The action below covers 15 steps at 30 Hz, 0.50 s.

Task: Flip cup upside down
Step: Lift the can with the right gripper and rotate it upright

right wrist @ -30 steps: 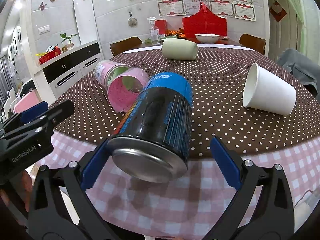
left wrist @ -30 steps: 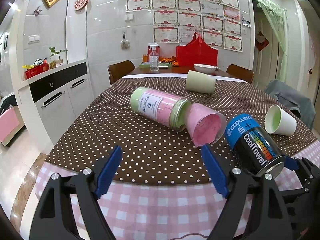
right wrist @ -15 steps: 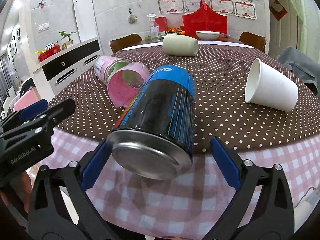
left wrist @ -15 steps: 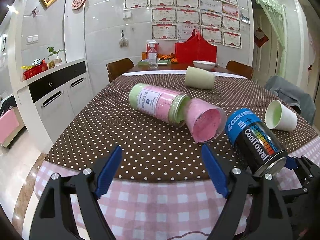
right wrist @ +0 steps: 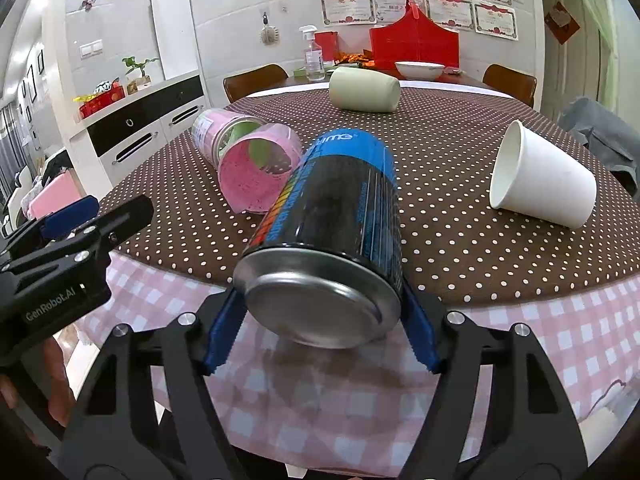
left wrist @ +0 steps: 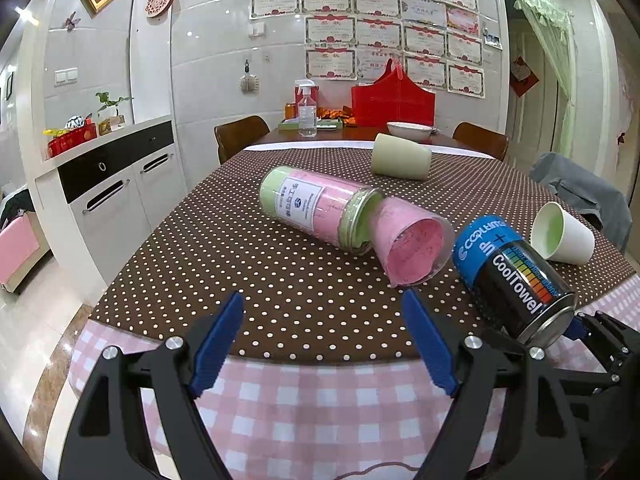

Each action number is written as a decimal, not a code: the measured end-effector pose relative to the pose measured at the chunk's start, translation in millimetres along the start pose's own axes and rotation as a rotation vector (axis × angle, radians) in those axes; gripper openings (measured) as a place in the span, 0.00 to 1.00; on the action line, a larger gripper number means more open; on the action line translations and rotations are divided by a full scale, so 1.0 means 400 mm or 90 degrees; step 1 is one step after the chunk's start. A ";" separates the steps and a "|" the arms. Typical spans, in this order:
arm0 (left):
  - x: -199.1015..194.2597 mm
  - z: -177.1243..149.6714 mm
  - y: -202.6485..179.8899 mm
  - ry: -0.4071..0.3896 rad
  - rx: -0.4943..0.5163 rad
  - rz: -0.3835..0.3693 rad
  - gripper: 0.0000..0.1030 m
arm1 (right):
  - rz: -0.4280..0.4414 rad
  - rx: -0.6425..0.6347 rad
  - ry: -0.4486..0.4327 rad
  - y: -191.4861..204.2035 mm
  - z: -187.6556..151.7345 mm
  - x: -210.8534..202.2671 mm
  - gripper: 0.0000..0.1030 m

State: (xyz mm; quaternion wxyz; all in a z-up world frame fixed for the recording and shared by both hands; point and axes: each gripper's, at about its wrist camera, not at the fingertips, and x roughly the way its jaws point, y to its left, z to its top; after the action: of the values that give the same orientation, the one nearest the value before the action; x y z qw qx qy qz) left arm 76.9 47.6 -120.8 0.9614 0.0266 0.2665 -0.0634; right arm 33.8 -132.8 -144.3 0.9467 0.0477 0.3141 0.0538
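A black and blue CoolTowel can (right wrist: 332, 216) lies on its side at the near table edge, its metal base toward me. My right gripper (right wrist: 322, 320) is shut on the can's base end, both blue pads against it. The can also shows in the left wrist view (left wrist: 512, 276). My left gripper (left wrist: 326, 340) is open and empty above the near edge. A pink cup (left wrist: 408, 246) lies on its side, mouth toward me, next to a pink and green jar (left wrist: 316, 208). A white paper cup (right wrist: 540, 176) lies on its side at the right.
A pale green cup (left wrist: 400, 156) lies on its side farther back on the dotted brown tablecloth (left wrist: 248, 248). A spray bottle (left wrist: 307, 116), a red bag (left wrist: 392, 100) and a white bowl (left wrist: 410, 129) stand at the far end. Chairs surround the table.
My right gripper's fingers have closed from wide open onto the can's base end. The left gripper has stayed open and pulled back slightly.
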 end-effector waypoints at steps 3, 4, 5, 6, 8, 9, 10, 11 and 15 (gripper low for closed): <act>-0.001 0.001 -0.001 -0.001 -0.001 -0.002 0.78 | -0.001 0.004 -0.003 -0.009 0.005 -0.009 0.68; -0.001 0.001 -0.001 -0.001 0.000 -0.003 0.78 | 0.000 0.005 -0.004 -0.012 0.007 -0.012 0.68; -0.002 0.001 -0.003 -0.002 0.000 -0.003 0.78 | -0.001 0.006 -0.007 -0.016 0.010 -0.017 0.68; -0.003 0.002 -0.004 -0.002 0.000 -0.003 0.78 | -0.002 0.007 -0.010 -0.020 0.013 -0.022 0.68; -0.004 0.003 -0.007 -0.002 0.000 -0.005 0.78 | -0.002 0.009 -0.013 -0.026 0.017 -0.030 0.68; -0.005 0.003 -0.008 -0.002 0.001 -0.005 0.78 | -0.003 0.009 -0.015 -0.029 0.019 -0.034 0.68; -0.005 0.004 -0.010 -0.003 0.001 -0.006 0.78 | -0.003 0.009 -0.015 -0.029 0.021 -0.037 0.68; -0.006 0.004 -0.012 -0.003 0.002 -0.007 0.78 | -0.004 0.010 -0.017 -0.031 0.023 -0.040 0.68; -0.009 0.006 -0.017 -0.004 0.004 -0.010 0.78 | -0.008 0.013 -0.029 -0.041 0.031 -0.055 0.68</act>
State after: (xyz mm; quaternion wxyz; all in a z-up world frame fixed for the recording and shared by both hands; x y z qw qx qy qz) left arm 74.2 40.9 -116.9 0.9616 0.0271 0.2634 -0.0716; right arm 25.0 -152.8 -123.6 0.9534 0.0568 0.2930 0.0437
